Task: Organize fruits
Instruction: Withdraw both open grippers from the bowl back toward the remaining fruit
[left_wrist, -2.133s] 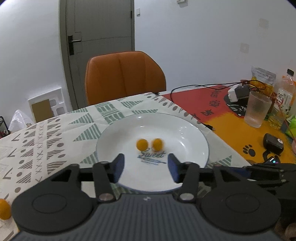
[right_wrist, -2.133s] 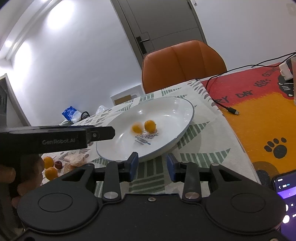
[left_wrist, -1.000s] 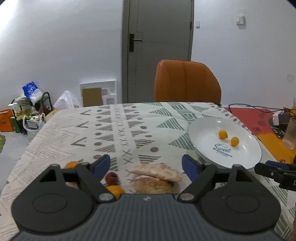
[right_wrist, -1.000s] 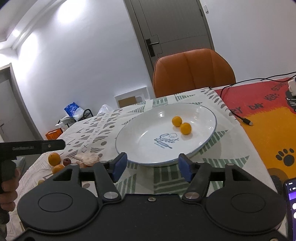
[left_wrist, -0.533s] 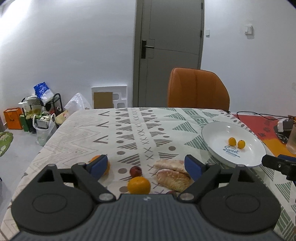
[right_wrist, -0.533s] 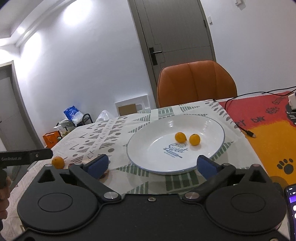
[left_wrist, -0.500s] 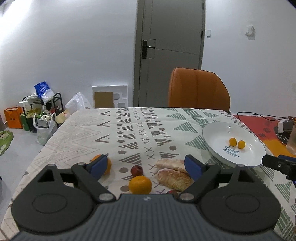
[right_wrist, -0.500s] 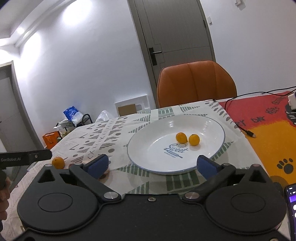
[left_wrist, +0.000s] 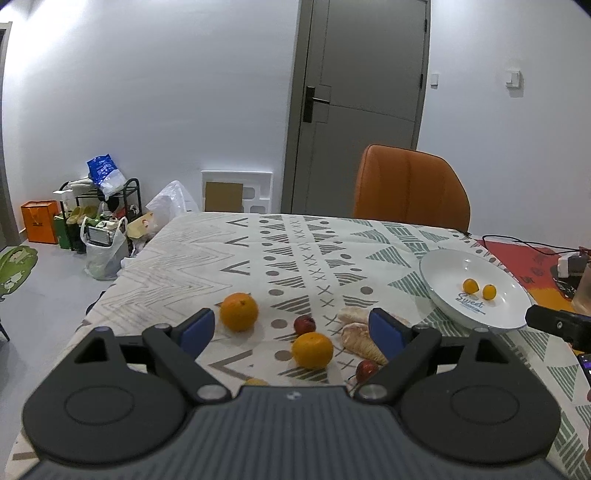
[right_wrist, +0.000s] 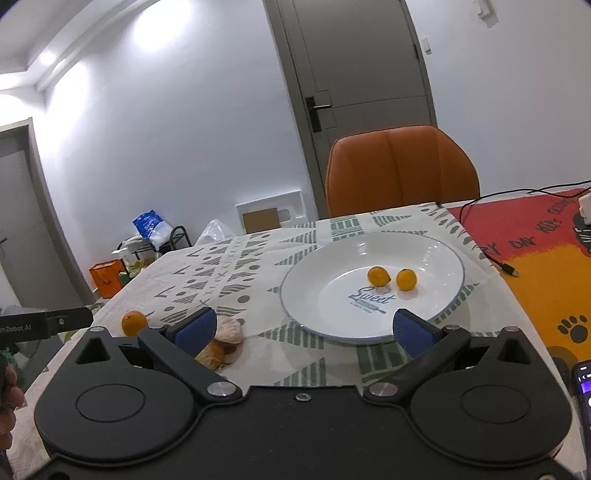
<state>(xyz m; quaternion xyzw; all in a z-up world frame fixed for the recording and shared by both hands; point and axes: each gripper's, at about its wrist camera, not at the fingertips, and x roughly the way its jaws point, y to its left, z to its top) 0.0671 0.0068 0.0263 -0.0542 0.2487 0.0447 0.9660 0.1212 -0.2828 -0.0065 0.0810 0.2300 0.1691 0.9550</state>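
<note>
A white plate (right_wrist: 436, 254) marked "Sweet" holds two small orange fruits (right_wrist: 378, 276) side by side. My right gripper (right_wrist: 303, 328) hangs open just before the plate's near rim, nothing between its fingers. In the left wrist view the same plate (left_wrist: 439, 291) lies far right. My left gripper (left_wrist: 290, 326) is open above a cluster on the cloth: a large orange (left_wrist: 239, 311), a second orange (left_wrist: 312, 349), two small red fruits (left_wrist: 304, 324), and two pale bread pieces (left_wrist: 360, 341). A yellow fruit (left_wrist: 256, 381) peeks over the gripper body.
An orange chair (left_wrist: 410, 188) stands at the table's far side. A red and orange mat (right_wrist: 546, 254) with cables and a charger covers the right end. A phone (right_wrist: 583, 398) lies near right. Bags and a rack (left_wrist: 99, 218) sit on the floor left.
The left gripper swung left from the plate to the fruit cluster and widened. The right gripper opened wide and drew back a little from the plate; the two small fruits settled.
</note>
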